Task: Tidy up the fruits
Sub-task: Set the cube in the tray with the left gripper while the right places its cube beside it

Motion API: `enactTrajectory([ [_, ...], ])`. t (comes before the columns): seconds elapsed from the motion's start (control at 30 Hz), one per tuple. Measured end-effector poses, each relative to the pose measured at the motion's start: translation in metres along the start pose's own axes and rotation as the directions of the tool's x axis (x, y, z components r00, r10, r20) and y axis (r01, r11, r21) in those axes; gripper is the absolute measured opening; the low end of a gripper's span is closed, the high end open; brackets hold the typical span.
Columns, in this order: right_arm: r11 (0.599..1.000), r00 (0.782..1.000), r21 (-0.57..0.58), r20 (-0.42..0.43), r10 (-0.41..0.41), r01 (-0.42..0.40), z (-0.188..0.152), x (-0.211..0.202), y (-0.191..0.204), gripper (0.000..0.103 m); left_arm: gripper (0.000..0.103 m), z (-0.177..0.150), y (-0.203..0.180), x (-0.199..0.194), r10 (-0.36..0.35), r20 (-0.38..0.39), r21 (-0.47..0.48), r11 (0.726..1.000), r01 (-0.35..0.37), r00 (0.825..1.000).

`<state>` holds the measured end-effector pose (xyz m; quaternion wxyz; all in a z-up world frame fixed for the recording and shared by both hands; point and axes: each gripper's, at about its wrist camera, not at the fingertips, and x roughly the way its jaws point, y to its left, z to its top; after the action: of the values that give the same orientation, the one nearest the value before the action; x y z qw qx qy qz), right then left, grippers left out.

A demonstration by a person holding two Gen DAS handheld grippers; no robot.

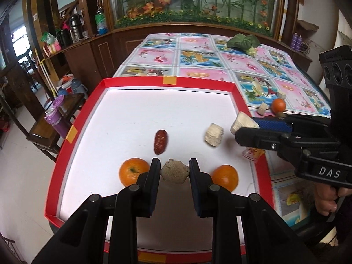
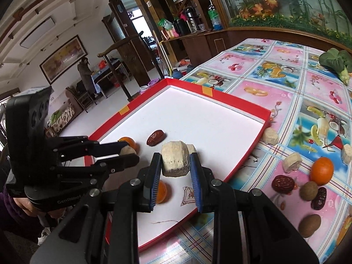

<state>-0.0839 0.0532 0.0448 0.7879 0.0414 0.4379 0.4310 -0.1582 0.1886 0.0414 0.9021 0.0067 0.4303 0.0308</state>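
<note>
A red-rimmed white tray (image 1: 169, 81) holds two oranges (image 1: 134, 171) (image 1: 225, 177), a red date (image 1: 160, 142) and a pale fibrous chunk (image 1: 213, 134). My left gripper (image 1: 175, 165) is shut on a brownish chunk (image 1: 175, 172), low over the tray's near part between the oranges. My right gripper (image 2: 175, 160) is shut on a larger pale chunk (image 2: 175, 162), held above the tray's right side. In the left wrist view the right gripper (image 1: 246, 127) comes in from the right with its chunk (image 1: 243, 122). The left gripper (image 2: 129, 153) shows in the right wrist view.
On the patterned tablecloth (image 2: 275, 83) right of the tray lie an orange (image 2: 322, 170), two dates (image 2: 282, 183) (image 2: 319, 198), two brown round fruits (image 2: 309, 190) (image 2: 309, 225) and pale chunks (image 2: 270, 136) (image 2: 291, 162). A leafy green (image 2: 336, 60) lies far back. A person (image 2: 84, 72) stands far off.
</note>
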Motion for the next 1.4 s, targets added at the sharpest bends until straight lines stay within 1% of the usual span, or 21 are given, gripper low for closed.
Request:
enactTrajectory([
  [0.23,0.999,0.999,-0.015,-0.033,-0.035,0.035,-0.001,0.011,0.004,0.029,0.025,-0.003,-0.002,0.003,0.040,0.014,0.024,0.999,-0.041,0.999],
  [0.47,0.996,0.993,-0.028,-0.081,-0.087,0.084,-0.005,0.025,0.003,0.029,0.026,-0.005,-0.006,0.004,0.068,0.025,0.048,0.996,-0.069,0.997],
  [0.9,0.991,0.989,-0.054,-0.081,-0.127,0.123,-0.006,0.024,0.003,0.029,0.026,-0.008,-0.016,0.007,0.100,0.018,0.082,0.991,-0.101,0.995],
  [1.17,0.993,0.991,-0.011,-0.070,-0.115,0.115,-0.002,0.019,-0.004,0.031,0.026,-0.008,-0.018,0.008,0.110,0.008,0.092,0.990,-0.110,0.994],
  [1.27,0.992,0.990,0.005,-0.057,-0.127,0.127,-0.001,0.015,-0.007,0.034,0.030,-0.007,-0.020,0.008,0.113,0.008,0.095,0.989,-0.114,0.994],
  [1.37,0.992,0.991,0.031,-0.044,-0.123,0.124,0.001,0.011,-0.012,0.035,0.038,-0.007,-0.021,0.007,0.127,0.016,0.102,0.986,-0.128,0.992],
  [1.4,0.991,0.992,0.039,-0.039,-0.124,0.126,0.001,0.010,-0.014,0.035,0.043,-0.007,-0.022,0.006,0.136,0.020,0.104,0.985,-0.138,0.990],
])
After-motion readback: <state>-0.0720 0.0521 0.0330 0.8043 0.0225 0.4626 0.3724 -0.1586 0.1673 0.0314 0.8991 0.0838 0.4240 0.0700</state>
